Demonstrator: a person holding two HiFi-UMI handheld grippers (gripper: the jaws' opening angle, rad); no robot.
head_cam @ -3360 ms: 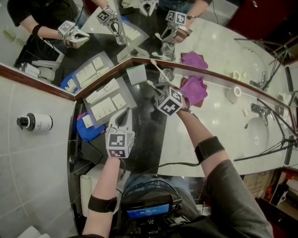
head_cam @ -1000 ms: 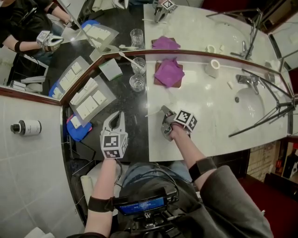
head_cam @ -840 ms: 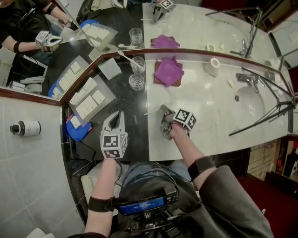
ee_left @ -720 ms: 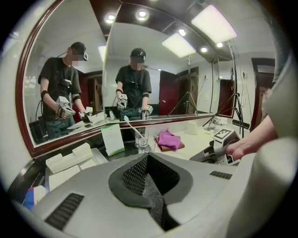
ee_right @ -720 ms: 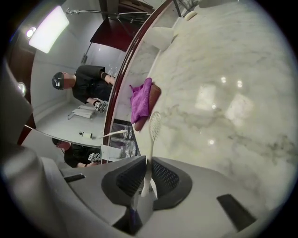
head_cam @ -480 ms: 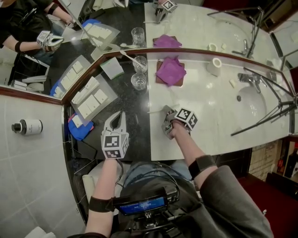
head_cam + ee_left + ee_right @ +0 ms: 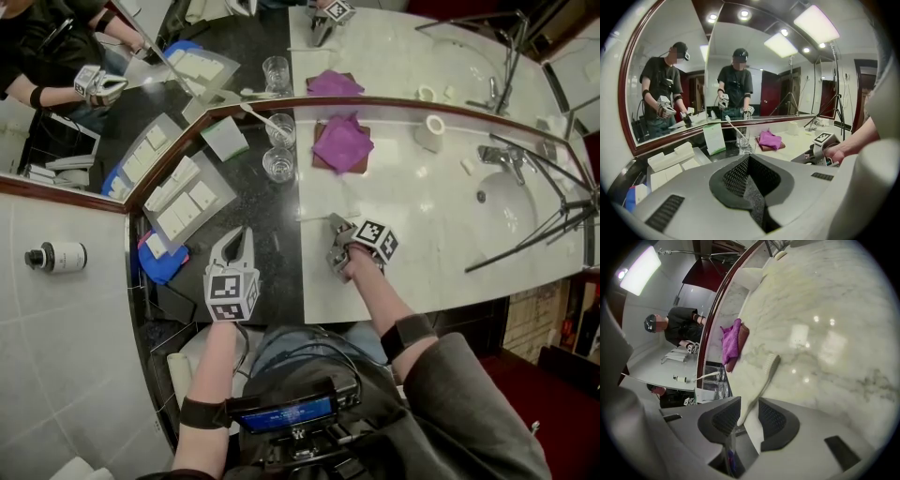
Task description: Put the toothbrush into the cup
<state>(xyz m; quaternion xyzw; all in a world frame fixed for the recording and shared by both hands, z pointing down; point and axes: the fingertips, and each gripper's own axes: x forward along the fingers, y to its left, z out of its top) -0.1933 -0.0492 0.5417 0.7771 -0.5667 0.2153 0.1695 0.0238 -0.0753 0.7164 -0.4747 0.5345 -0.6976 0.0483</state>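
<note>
- The right gripper [image 7: 749, 405] has grey plastic jaws lined with black cross-hatched pads. They stand apart, having just been opening, and the toothbrush [image 7: 763, 376] runs between them with no pad seen pressing on it.
- The toothbrush is slim and white with an oblong ribbed head. It lies on the pale, veined marble counter [image 7: 422, 225], its head pointing away from the gripper.
- The left gripper [image 7: 749, 159] is made the same way. Its jaws are closed together with nothing between them, and it hangs over the glossy black stone slab [image 7: 272, 248] left of the marble.
- The right hand [image 7: 356, 265] wraps the gripper's grip beside the square-marked cube. Its bare forearm reaches in from the near right, with a black band and a grey sleeve behind it, and the gripper's nose is tipped down at the counter.
- The left forearm [image 7: 211, 361], also black-banded, runs straight from the near edge toward the far side. Its gripper dips slightly as it faces the mirror.
- Two clear glass cups stand on the black stone on the far side, well apart from the toothbrush on the marble. The far cup [image 7: 281, 129] holds a second toothbrush [image 7: 258, 116], white and leaning left. The near cup [image 7: 278, 165] stands just in front of it.
- Right of the cups, a crumpled purple cloth [image 7: 342, 142] rests on a brown square mat.
- To the left of the cups are a green-and-white card [image 7: 225, 139] and a grey tray [image 7: 183, 195] of white packets.
- A round basin [image 7: 506, 202] with a chrome tap sits at the far right, below the wood-framed mirror [image 7: 375, 56].
</note>
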